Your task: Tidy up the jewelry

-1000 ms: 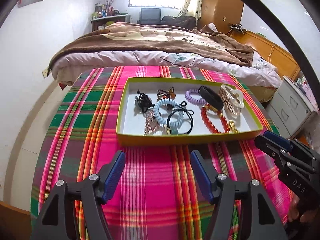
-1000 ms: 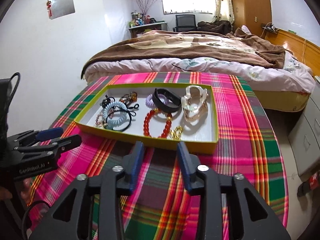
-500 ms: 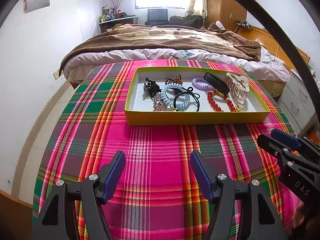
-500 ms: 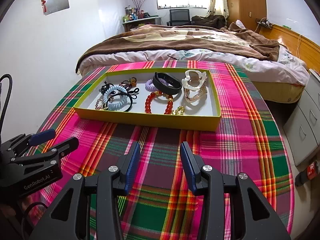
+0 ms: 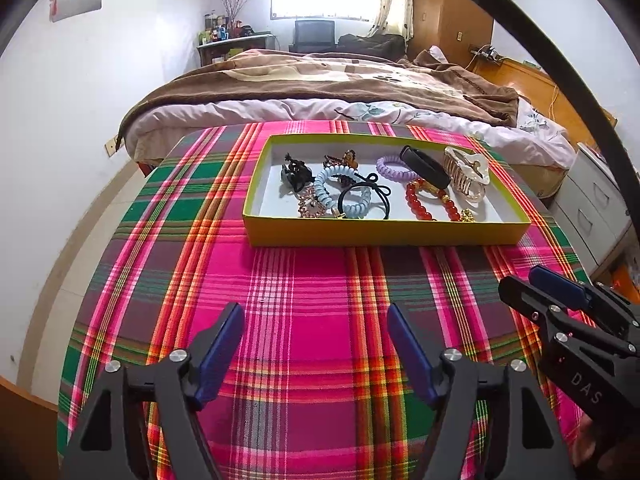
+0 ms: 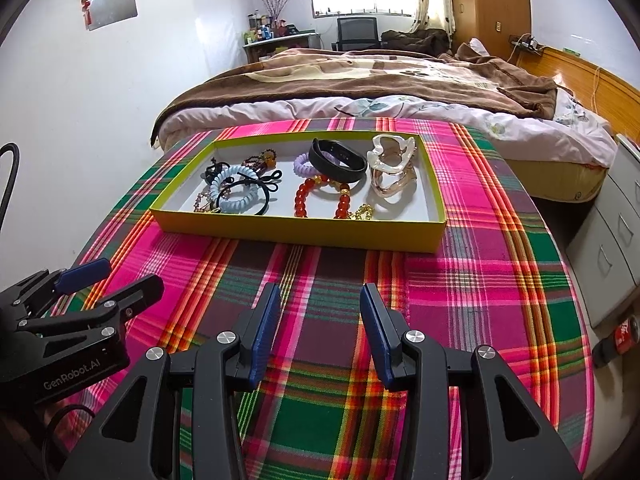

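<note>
A bed [image 5: 328, 84] with a brown blanket fills the back of the room. In front of it stands a table under a plaid cloth [image 5: 304, 288] of pink, green and red. On the cloth's far half lies a shallow yellow tray [image 5: 384, 234] with a white floor, and all the jewelry sits inside it.

The left gripper [image 5: 316, 336] hovers over bare cloth on the near side of the tray, well apart from it; its jaws stand wide, have just been opening, and nothing is between them. The right gripper [image 6: 316, 320] hangs beside it over the cloth, jaws about half apart and empty.

At the tray's right end rests a pale hair claw [image 6: 392, 168]. Left of it a black band [image 6: 338, 160] leans on a purple coil tie [image 6: 304, 166], with a red bead bracelet [image 6: 320, 198] in front. Toward the left lie a blue coil tie [image 6: 236, 196], a black elastic [image 6: 256, 192] across it, and a black clip [image 5: 296, 172] behind.
</note>
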### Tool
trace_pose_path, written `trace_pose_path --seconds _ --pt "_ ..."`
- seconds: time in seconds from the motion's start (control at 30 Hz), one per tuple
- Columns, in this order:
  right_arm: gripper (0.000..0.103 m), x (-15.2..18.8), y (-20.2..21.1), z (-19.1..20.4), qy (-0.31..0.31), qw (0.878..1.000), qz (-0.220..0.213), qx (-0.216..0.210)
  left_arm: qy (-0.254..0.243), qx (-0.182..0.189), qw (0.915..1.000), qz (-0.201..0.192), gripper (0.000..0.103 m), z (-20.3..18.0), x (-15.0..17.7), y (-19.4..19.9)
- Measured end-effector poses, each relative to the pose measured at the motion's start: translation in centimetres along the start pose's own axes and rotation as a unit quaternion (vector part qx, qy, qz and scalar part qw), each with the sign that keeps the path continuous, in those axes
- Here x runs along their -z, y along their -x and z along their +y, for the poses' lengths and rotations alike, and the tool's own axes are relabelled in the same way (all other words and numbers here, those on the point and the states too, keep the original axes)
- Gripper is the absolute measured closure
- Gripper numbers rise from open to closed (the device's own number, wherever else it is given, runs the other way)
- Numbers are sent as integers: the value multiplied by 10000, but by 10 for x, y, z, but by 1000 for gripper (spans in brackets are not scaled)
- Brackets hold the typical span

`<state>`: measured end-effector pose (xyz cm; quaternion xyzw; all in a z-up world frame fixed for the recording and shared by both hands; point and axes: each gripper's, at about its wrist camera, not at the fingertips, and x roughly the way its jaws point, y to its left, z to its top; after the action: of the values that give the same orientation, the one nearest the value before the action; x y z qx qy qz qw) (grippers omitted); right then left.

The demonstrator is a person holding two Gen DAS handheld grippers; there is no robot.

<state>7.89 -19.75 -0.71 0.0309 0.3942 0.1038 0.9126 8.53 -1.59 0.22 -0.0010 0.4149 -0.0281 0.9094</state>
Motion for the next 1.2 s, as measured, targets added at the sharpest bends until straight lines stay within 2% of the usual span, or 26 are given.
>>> trace_pose_path --seconds 0.57,1.2 --pt "61 2 3 3 -12 10000 -10 3 210 121 9997 46 29 4 1 1" --pt "60 4 3 1 -24 10000 -1 26 143 -33 9999 74 29 1 1 1"
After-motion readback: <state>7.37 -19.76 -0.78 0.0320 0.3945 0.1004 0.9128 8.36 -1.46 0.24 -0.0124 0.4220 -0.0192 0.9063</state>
